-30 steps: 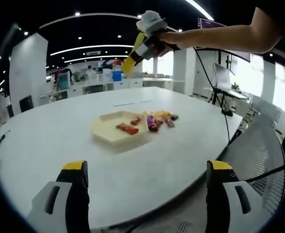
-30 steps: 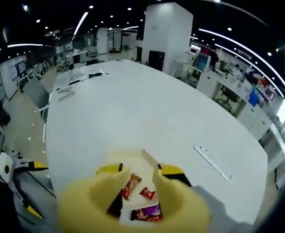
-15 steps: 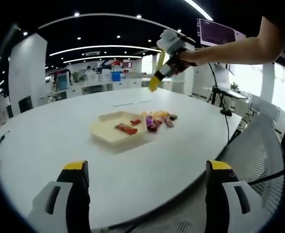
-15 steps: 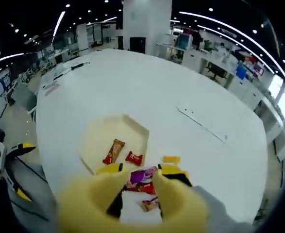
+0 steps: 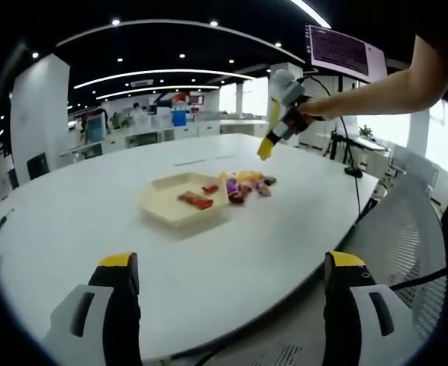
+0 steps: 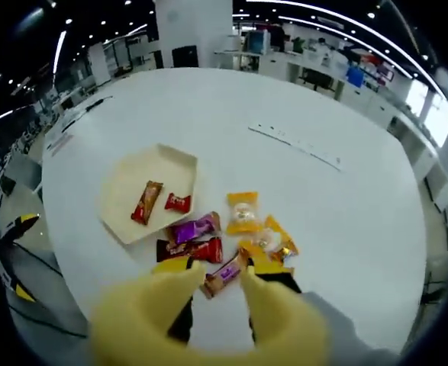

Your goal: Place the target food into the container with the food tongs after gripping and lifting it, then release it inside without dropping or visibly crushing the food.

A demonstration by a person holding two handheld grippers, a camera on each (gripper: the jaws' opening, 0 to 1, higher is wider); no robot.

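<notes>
A cream tray (image 6: pixel 136 171) on the white table holds two red wrapped snacks (image 6: pixel 146 202). Beside it lies a loose pile of wrapped snacks: a purple one (image 6: pixel 194 227), a yellow packet (image 6: pixel 243 212) and a brown bar (image 6: pixel 224 276). My right gripper (image 6: pixel 218 268), fitted with yellow tongs, hangs open in the air above that pile, holding nothing. The left gripper view shows it (image 5: pixel 268 145) over the pile (image 5: pixel 246 184), to the right of the tray (image 5: pixel 159 206). My left gripper (image 5: pixel 231 261) stands wide open near the table's front edge.
The big white oval table (image 5: pixel 71 221) has bare surface all round the tray. A grey mesh chair (image 5: pixel 407 236) stands at its right edge. A person's arm (image 5: pixel 376 84) reaches in from the right. Desks and monitors fill the office behind.
My right gripper has swung from above the tray towards the right and come lower, now over the snack pile. Its tongs stay open. The left gripper has not moved.
</notes>
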